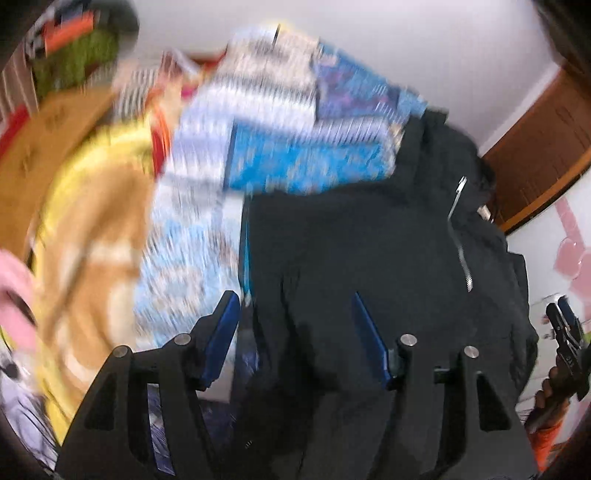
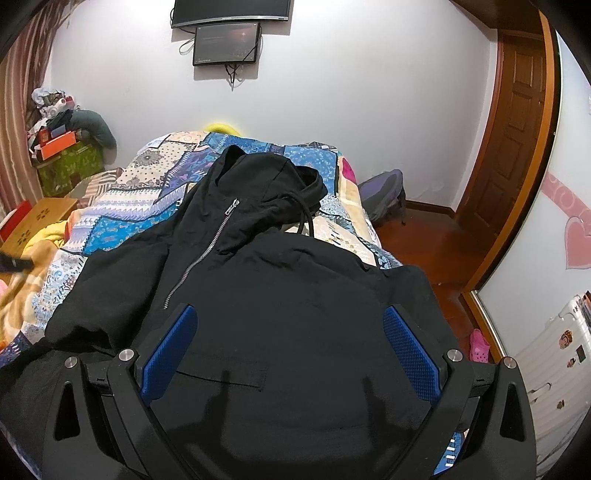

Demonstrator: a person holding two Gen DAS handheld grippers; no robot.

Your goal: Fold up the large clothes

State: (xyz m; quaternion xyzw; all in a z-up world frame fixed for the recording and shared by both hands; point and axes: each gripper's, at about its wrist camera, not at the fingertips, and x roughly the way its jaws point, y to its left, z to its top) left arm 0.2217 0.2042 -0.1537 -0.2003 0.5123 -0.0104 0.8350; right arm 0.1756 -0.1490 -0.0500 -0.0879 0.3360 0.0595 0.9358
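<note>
A black zip-up hoodie [image 2: 280,280] lies spread over a patchwork quilt [image 2: 155,192] on a bed, hood toward the far white wall [image 2: 369,92] and hem toward the cameras. To the right of the hoodie, the quilt's edge drops to open wooden floor [image 2: 424,240] running to a brown door [image 2: 517,122]. To its left, a yellow-and-tan blanket [image 2: 33,266] crowds the bed's edge.

The right gripper [image 2: 288,347] hangs above the hoodie's lower front, jaws spread wide and holding nothing.

The left gripper [image 1: 295,332], seen through heavy motion blur, sits over the hoodie's left edge, jaws parted about halfway; they appear empty.

Two dark screens [image 2: 229,33] hang on the wall beyond the hood; no writing on them can be read.
</note>
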